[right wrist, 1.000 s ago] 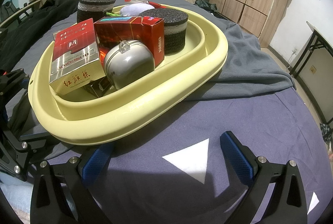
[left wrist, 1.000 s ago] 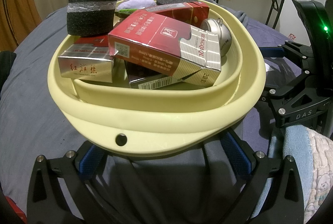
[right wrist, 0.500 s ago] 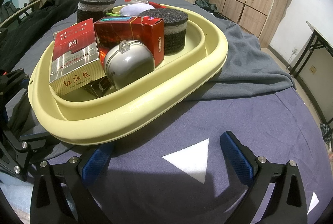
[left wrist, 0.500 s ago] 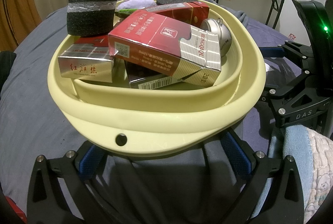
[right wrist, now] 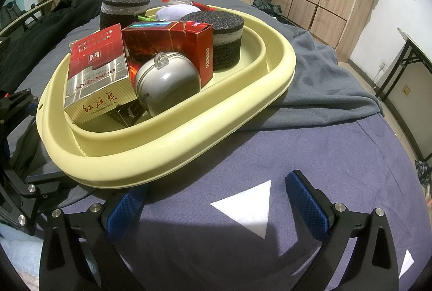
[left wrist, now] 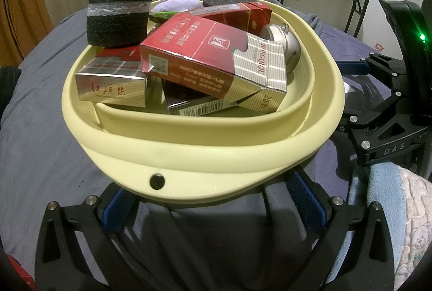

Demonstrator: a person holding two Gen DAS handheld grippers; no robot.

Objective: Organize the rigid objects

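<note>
The yellow basin (left wrist: 205, 156) sits on the bed (right wrist: 310, 156), piled with red cigarette boxes (left wrist: 213, 61), foam rolls (left wrist: 117, 20) and a silver case (right wrist: 167, 83), apparently gathered to keep them together. The left gripper (left wrist: 213, 199) and right gripper (right wrist: 216, 204) both gape wide and empty beside its rim

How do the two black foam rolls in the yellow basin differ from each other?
The left foam roll perches high at the basin's far left edge, partly hidden behind the red-and-silver box; the right foam roll sits lower, down inside the basin beside the red Diamond box. The left one looks narrower, the right one wider. Both are upright black foam cylinders with a pale band around them.
</note>
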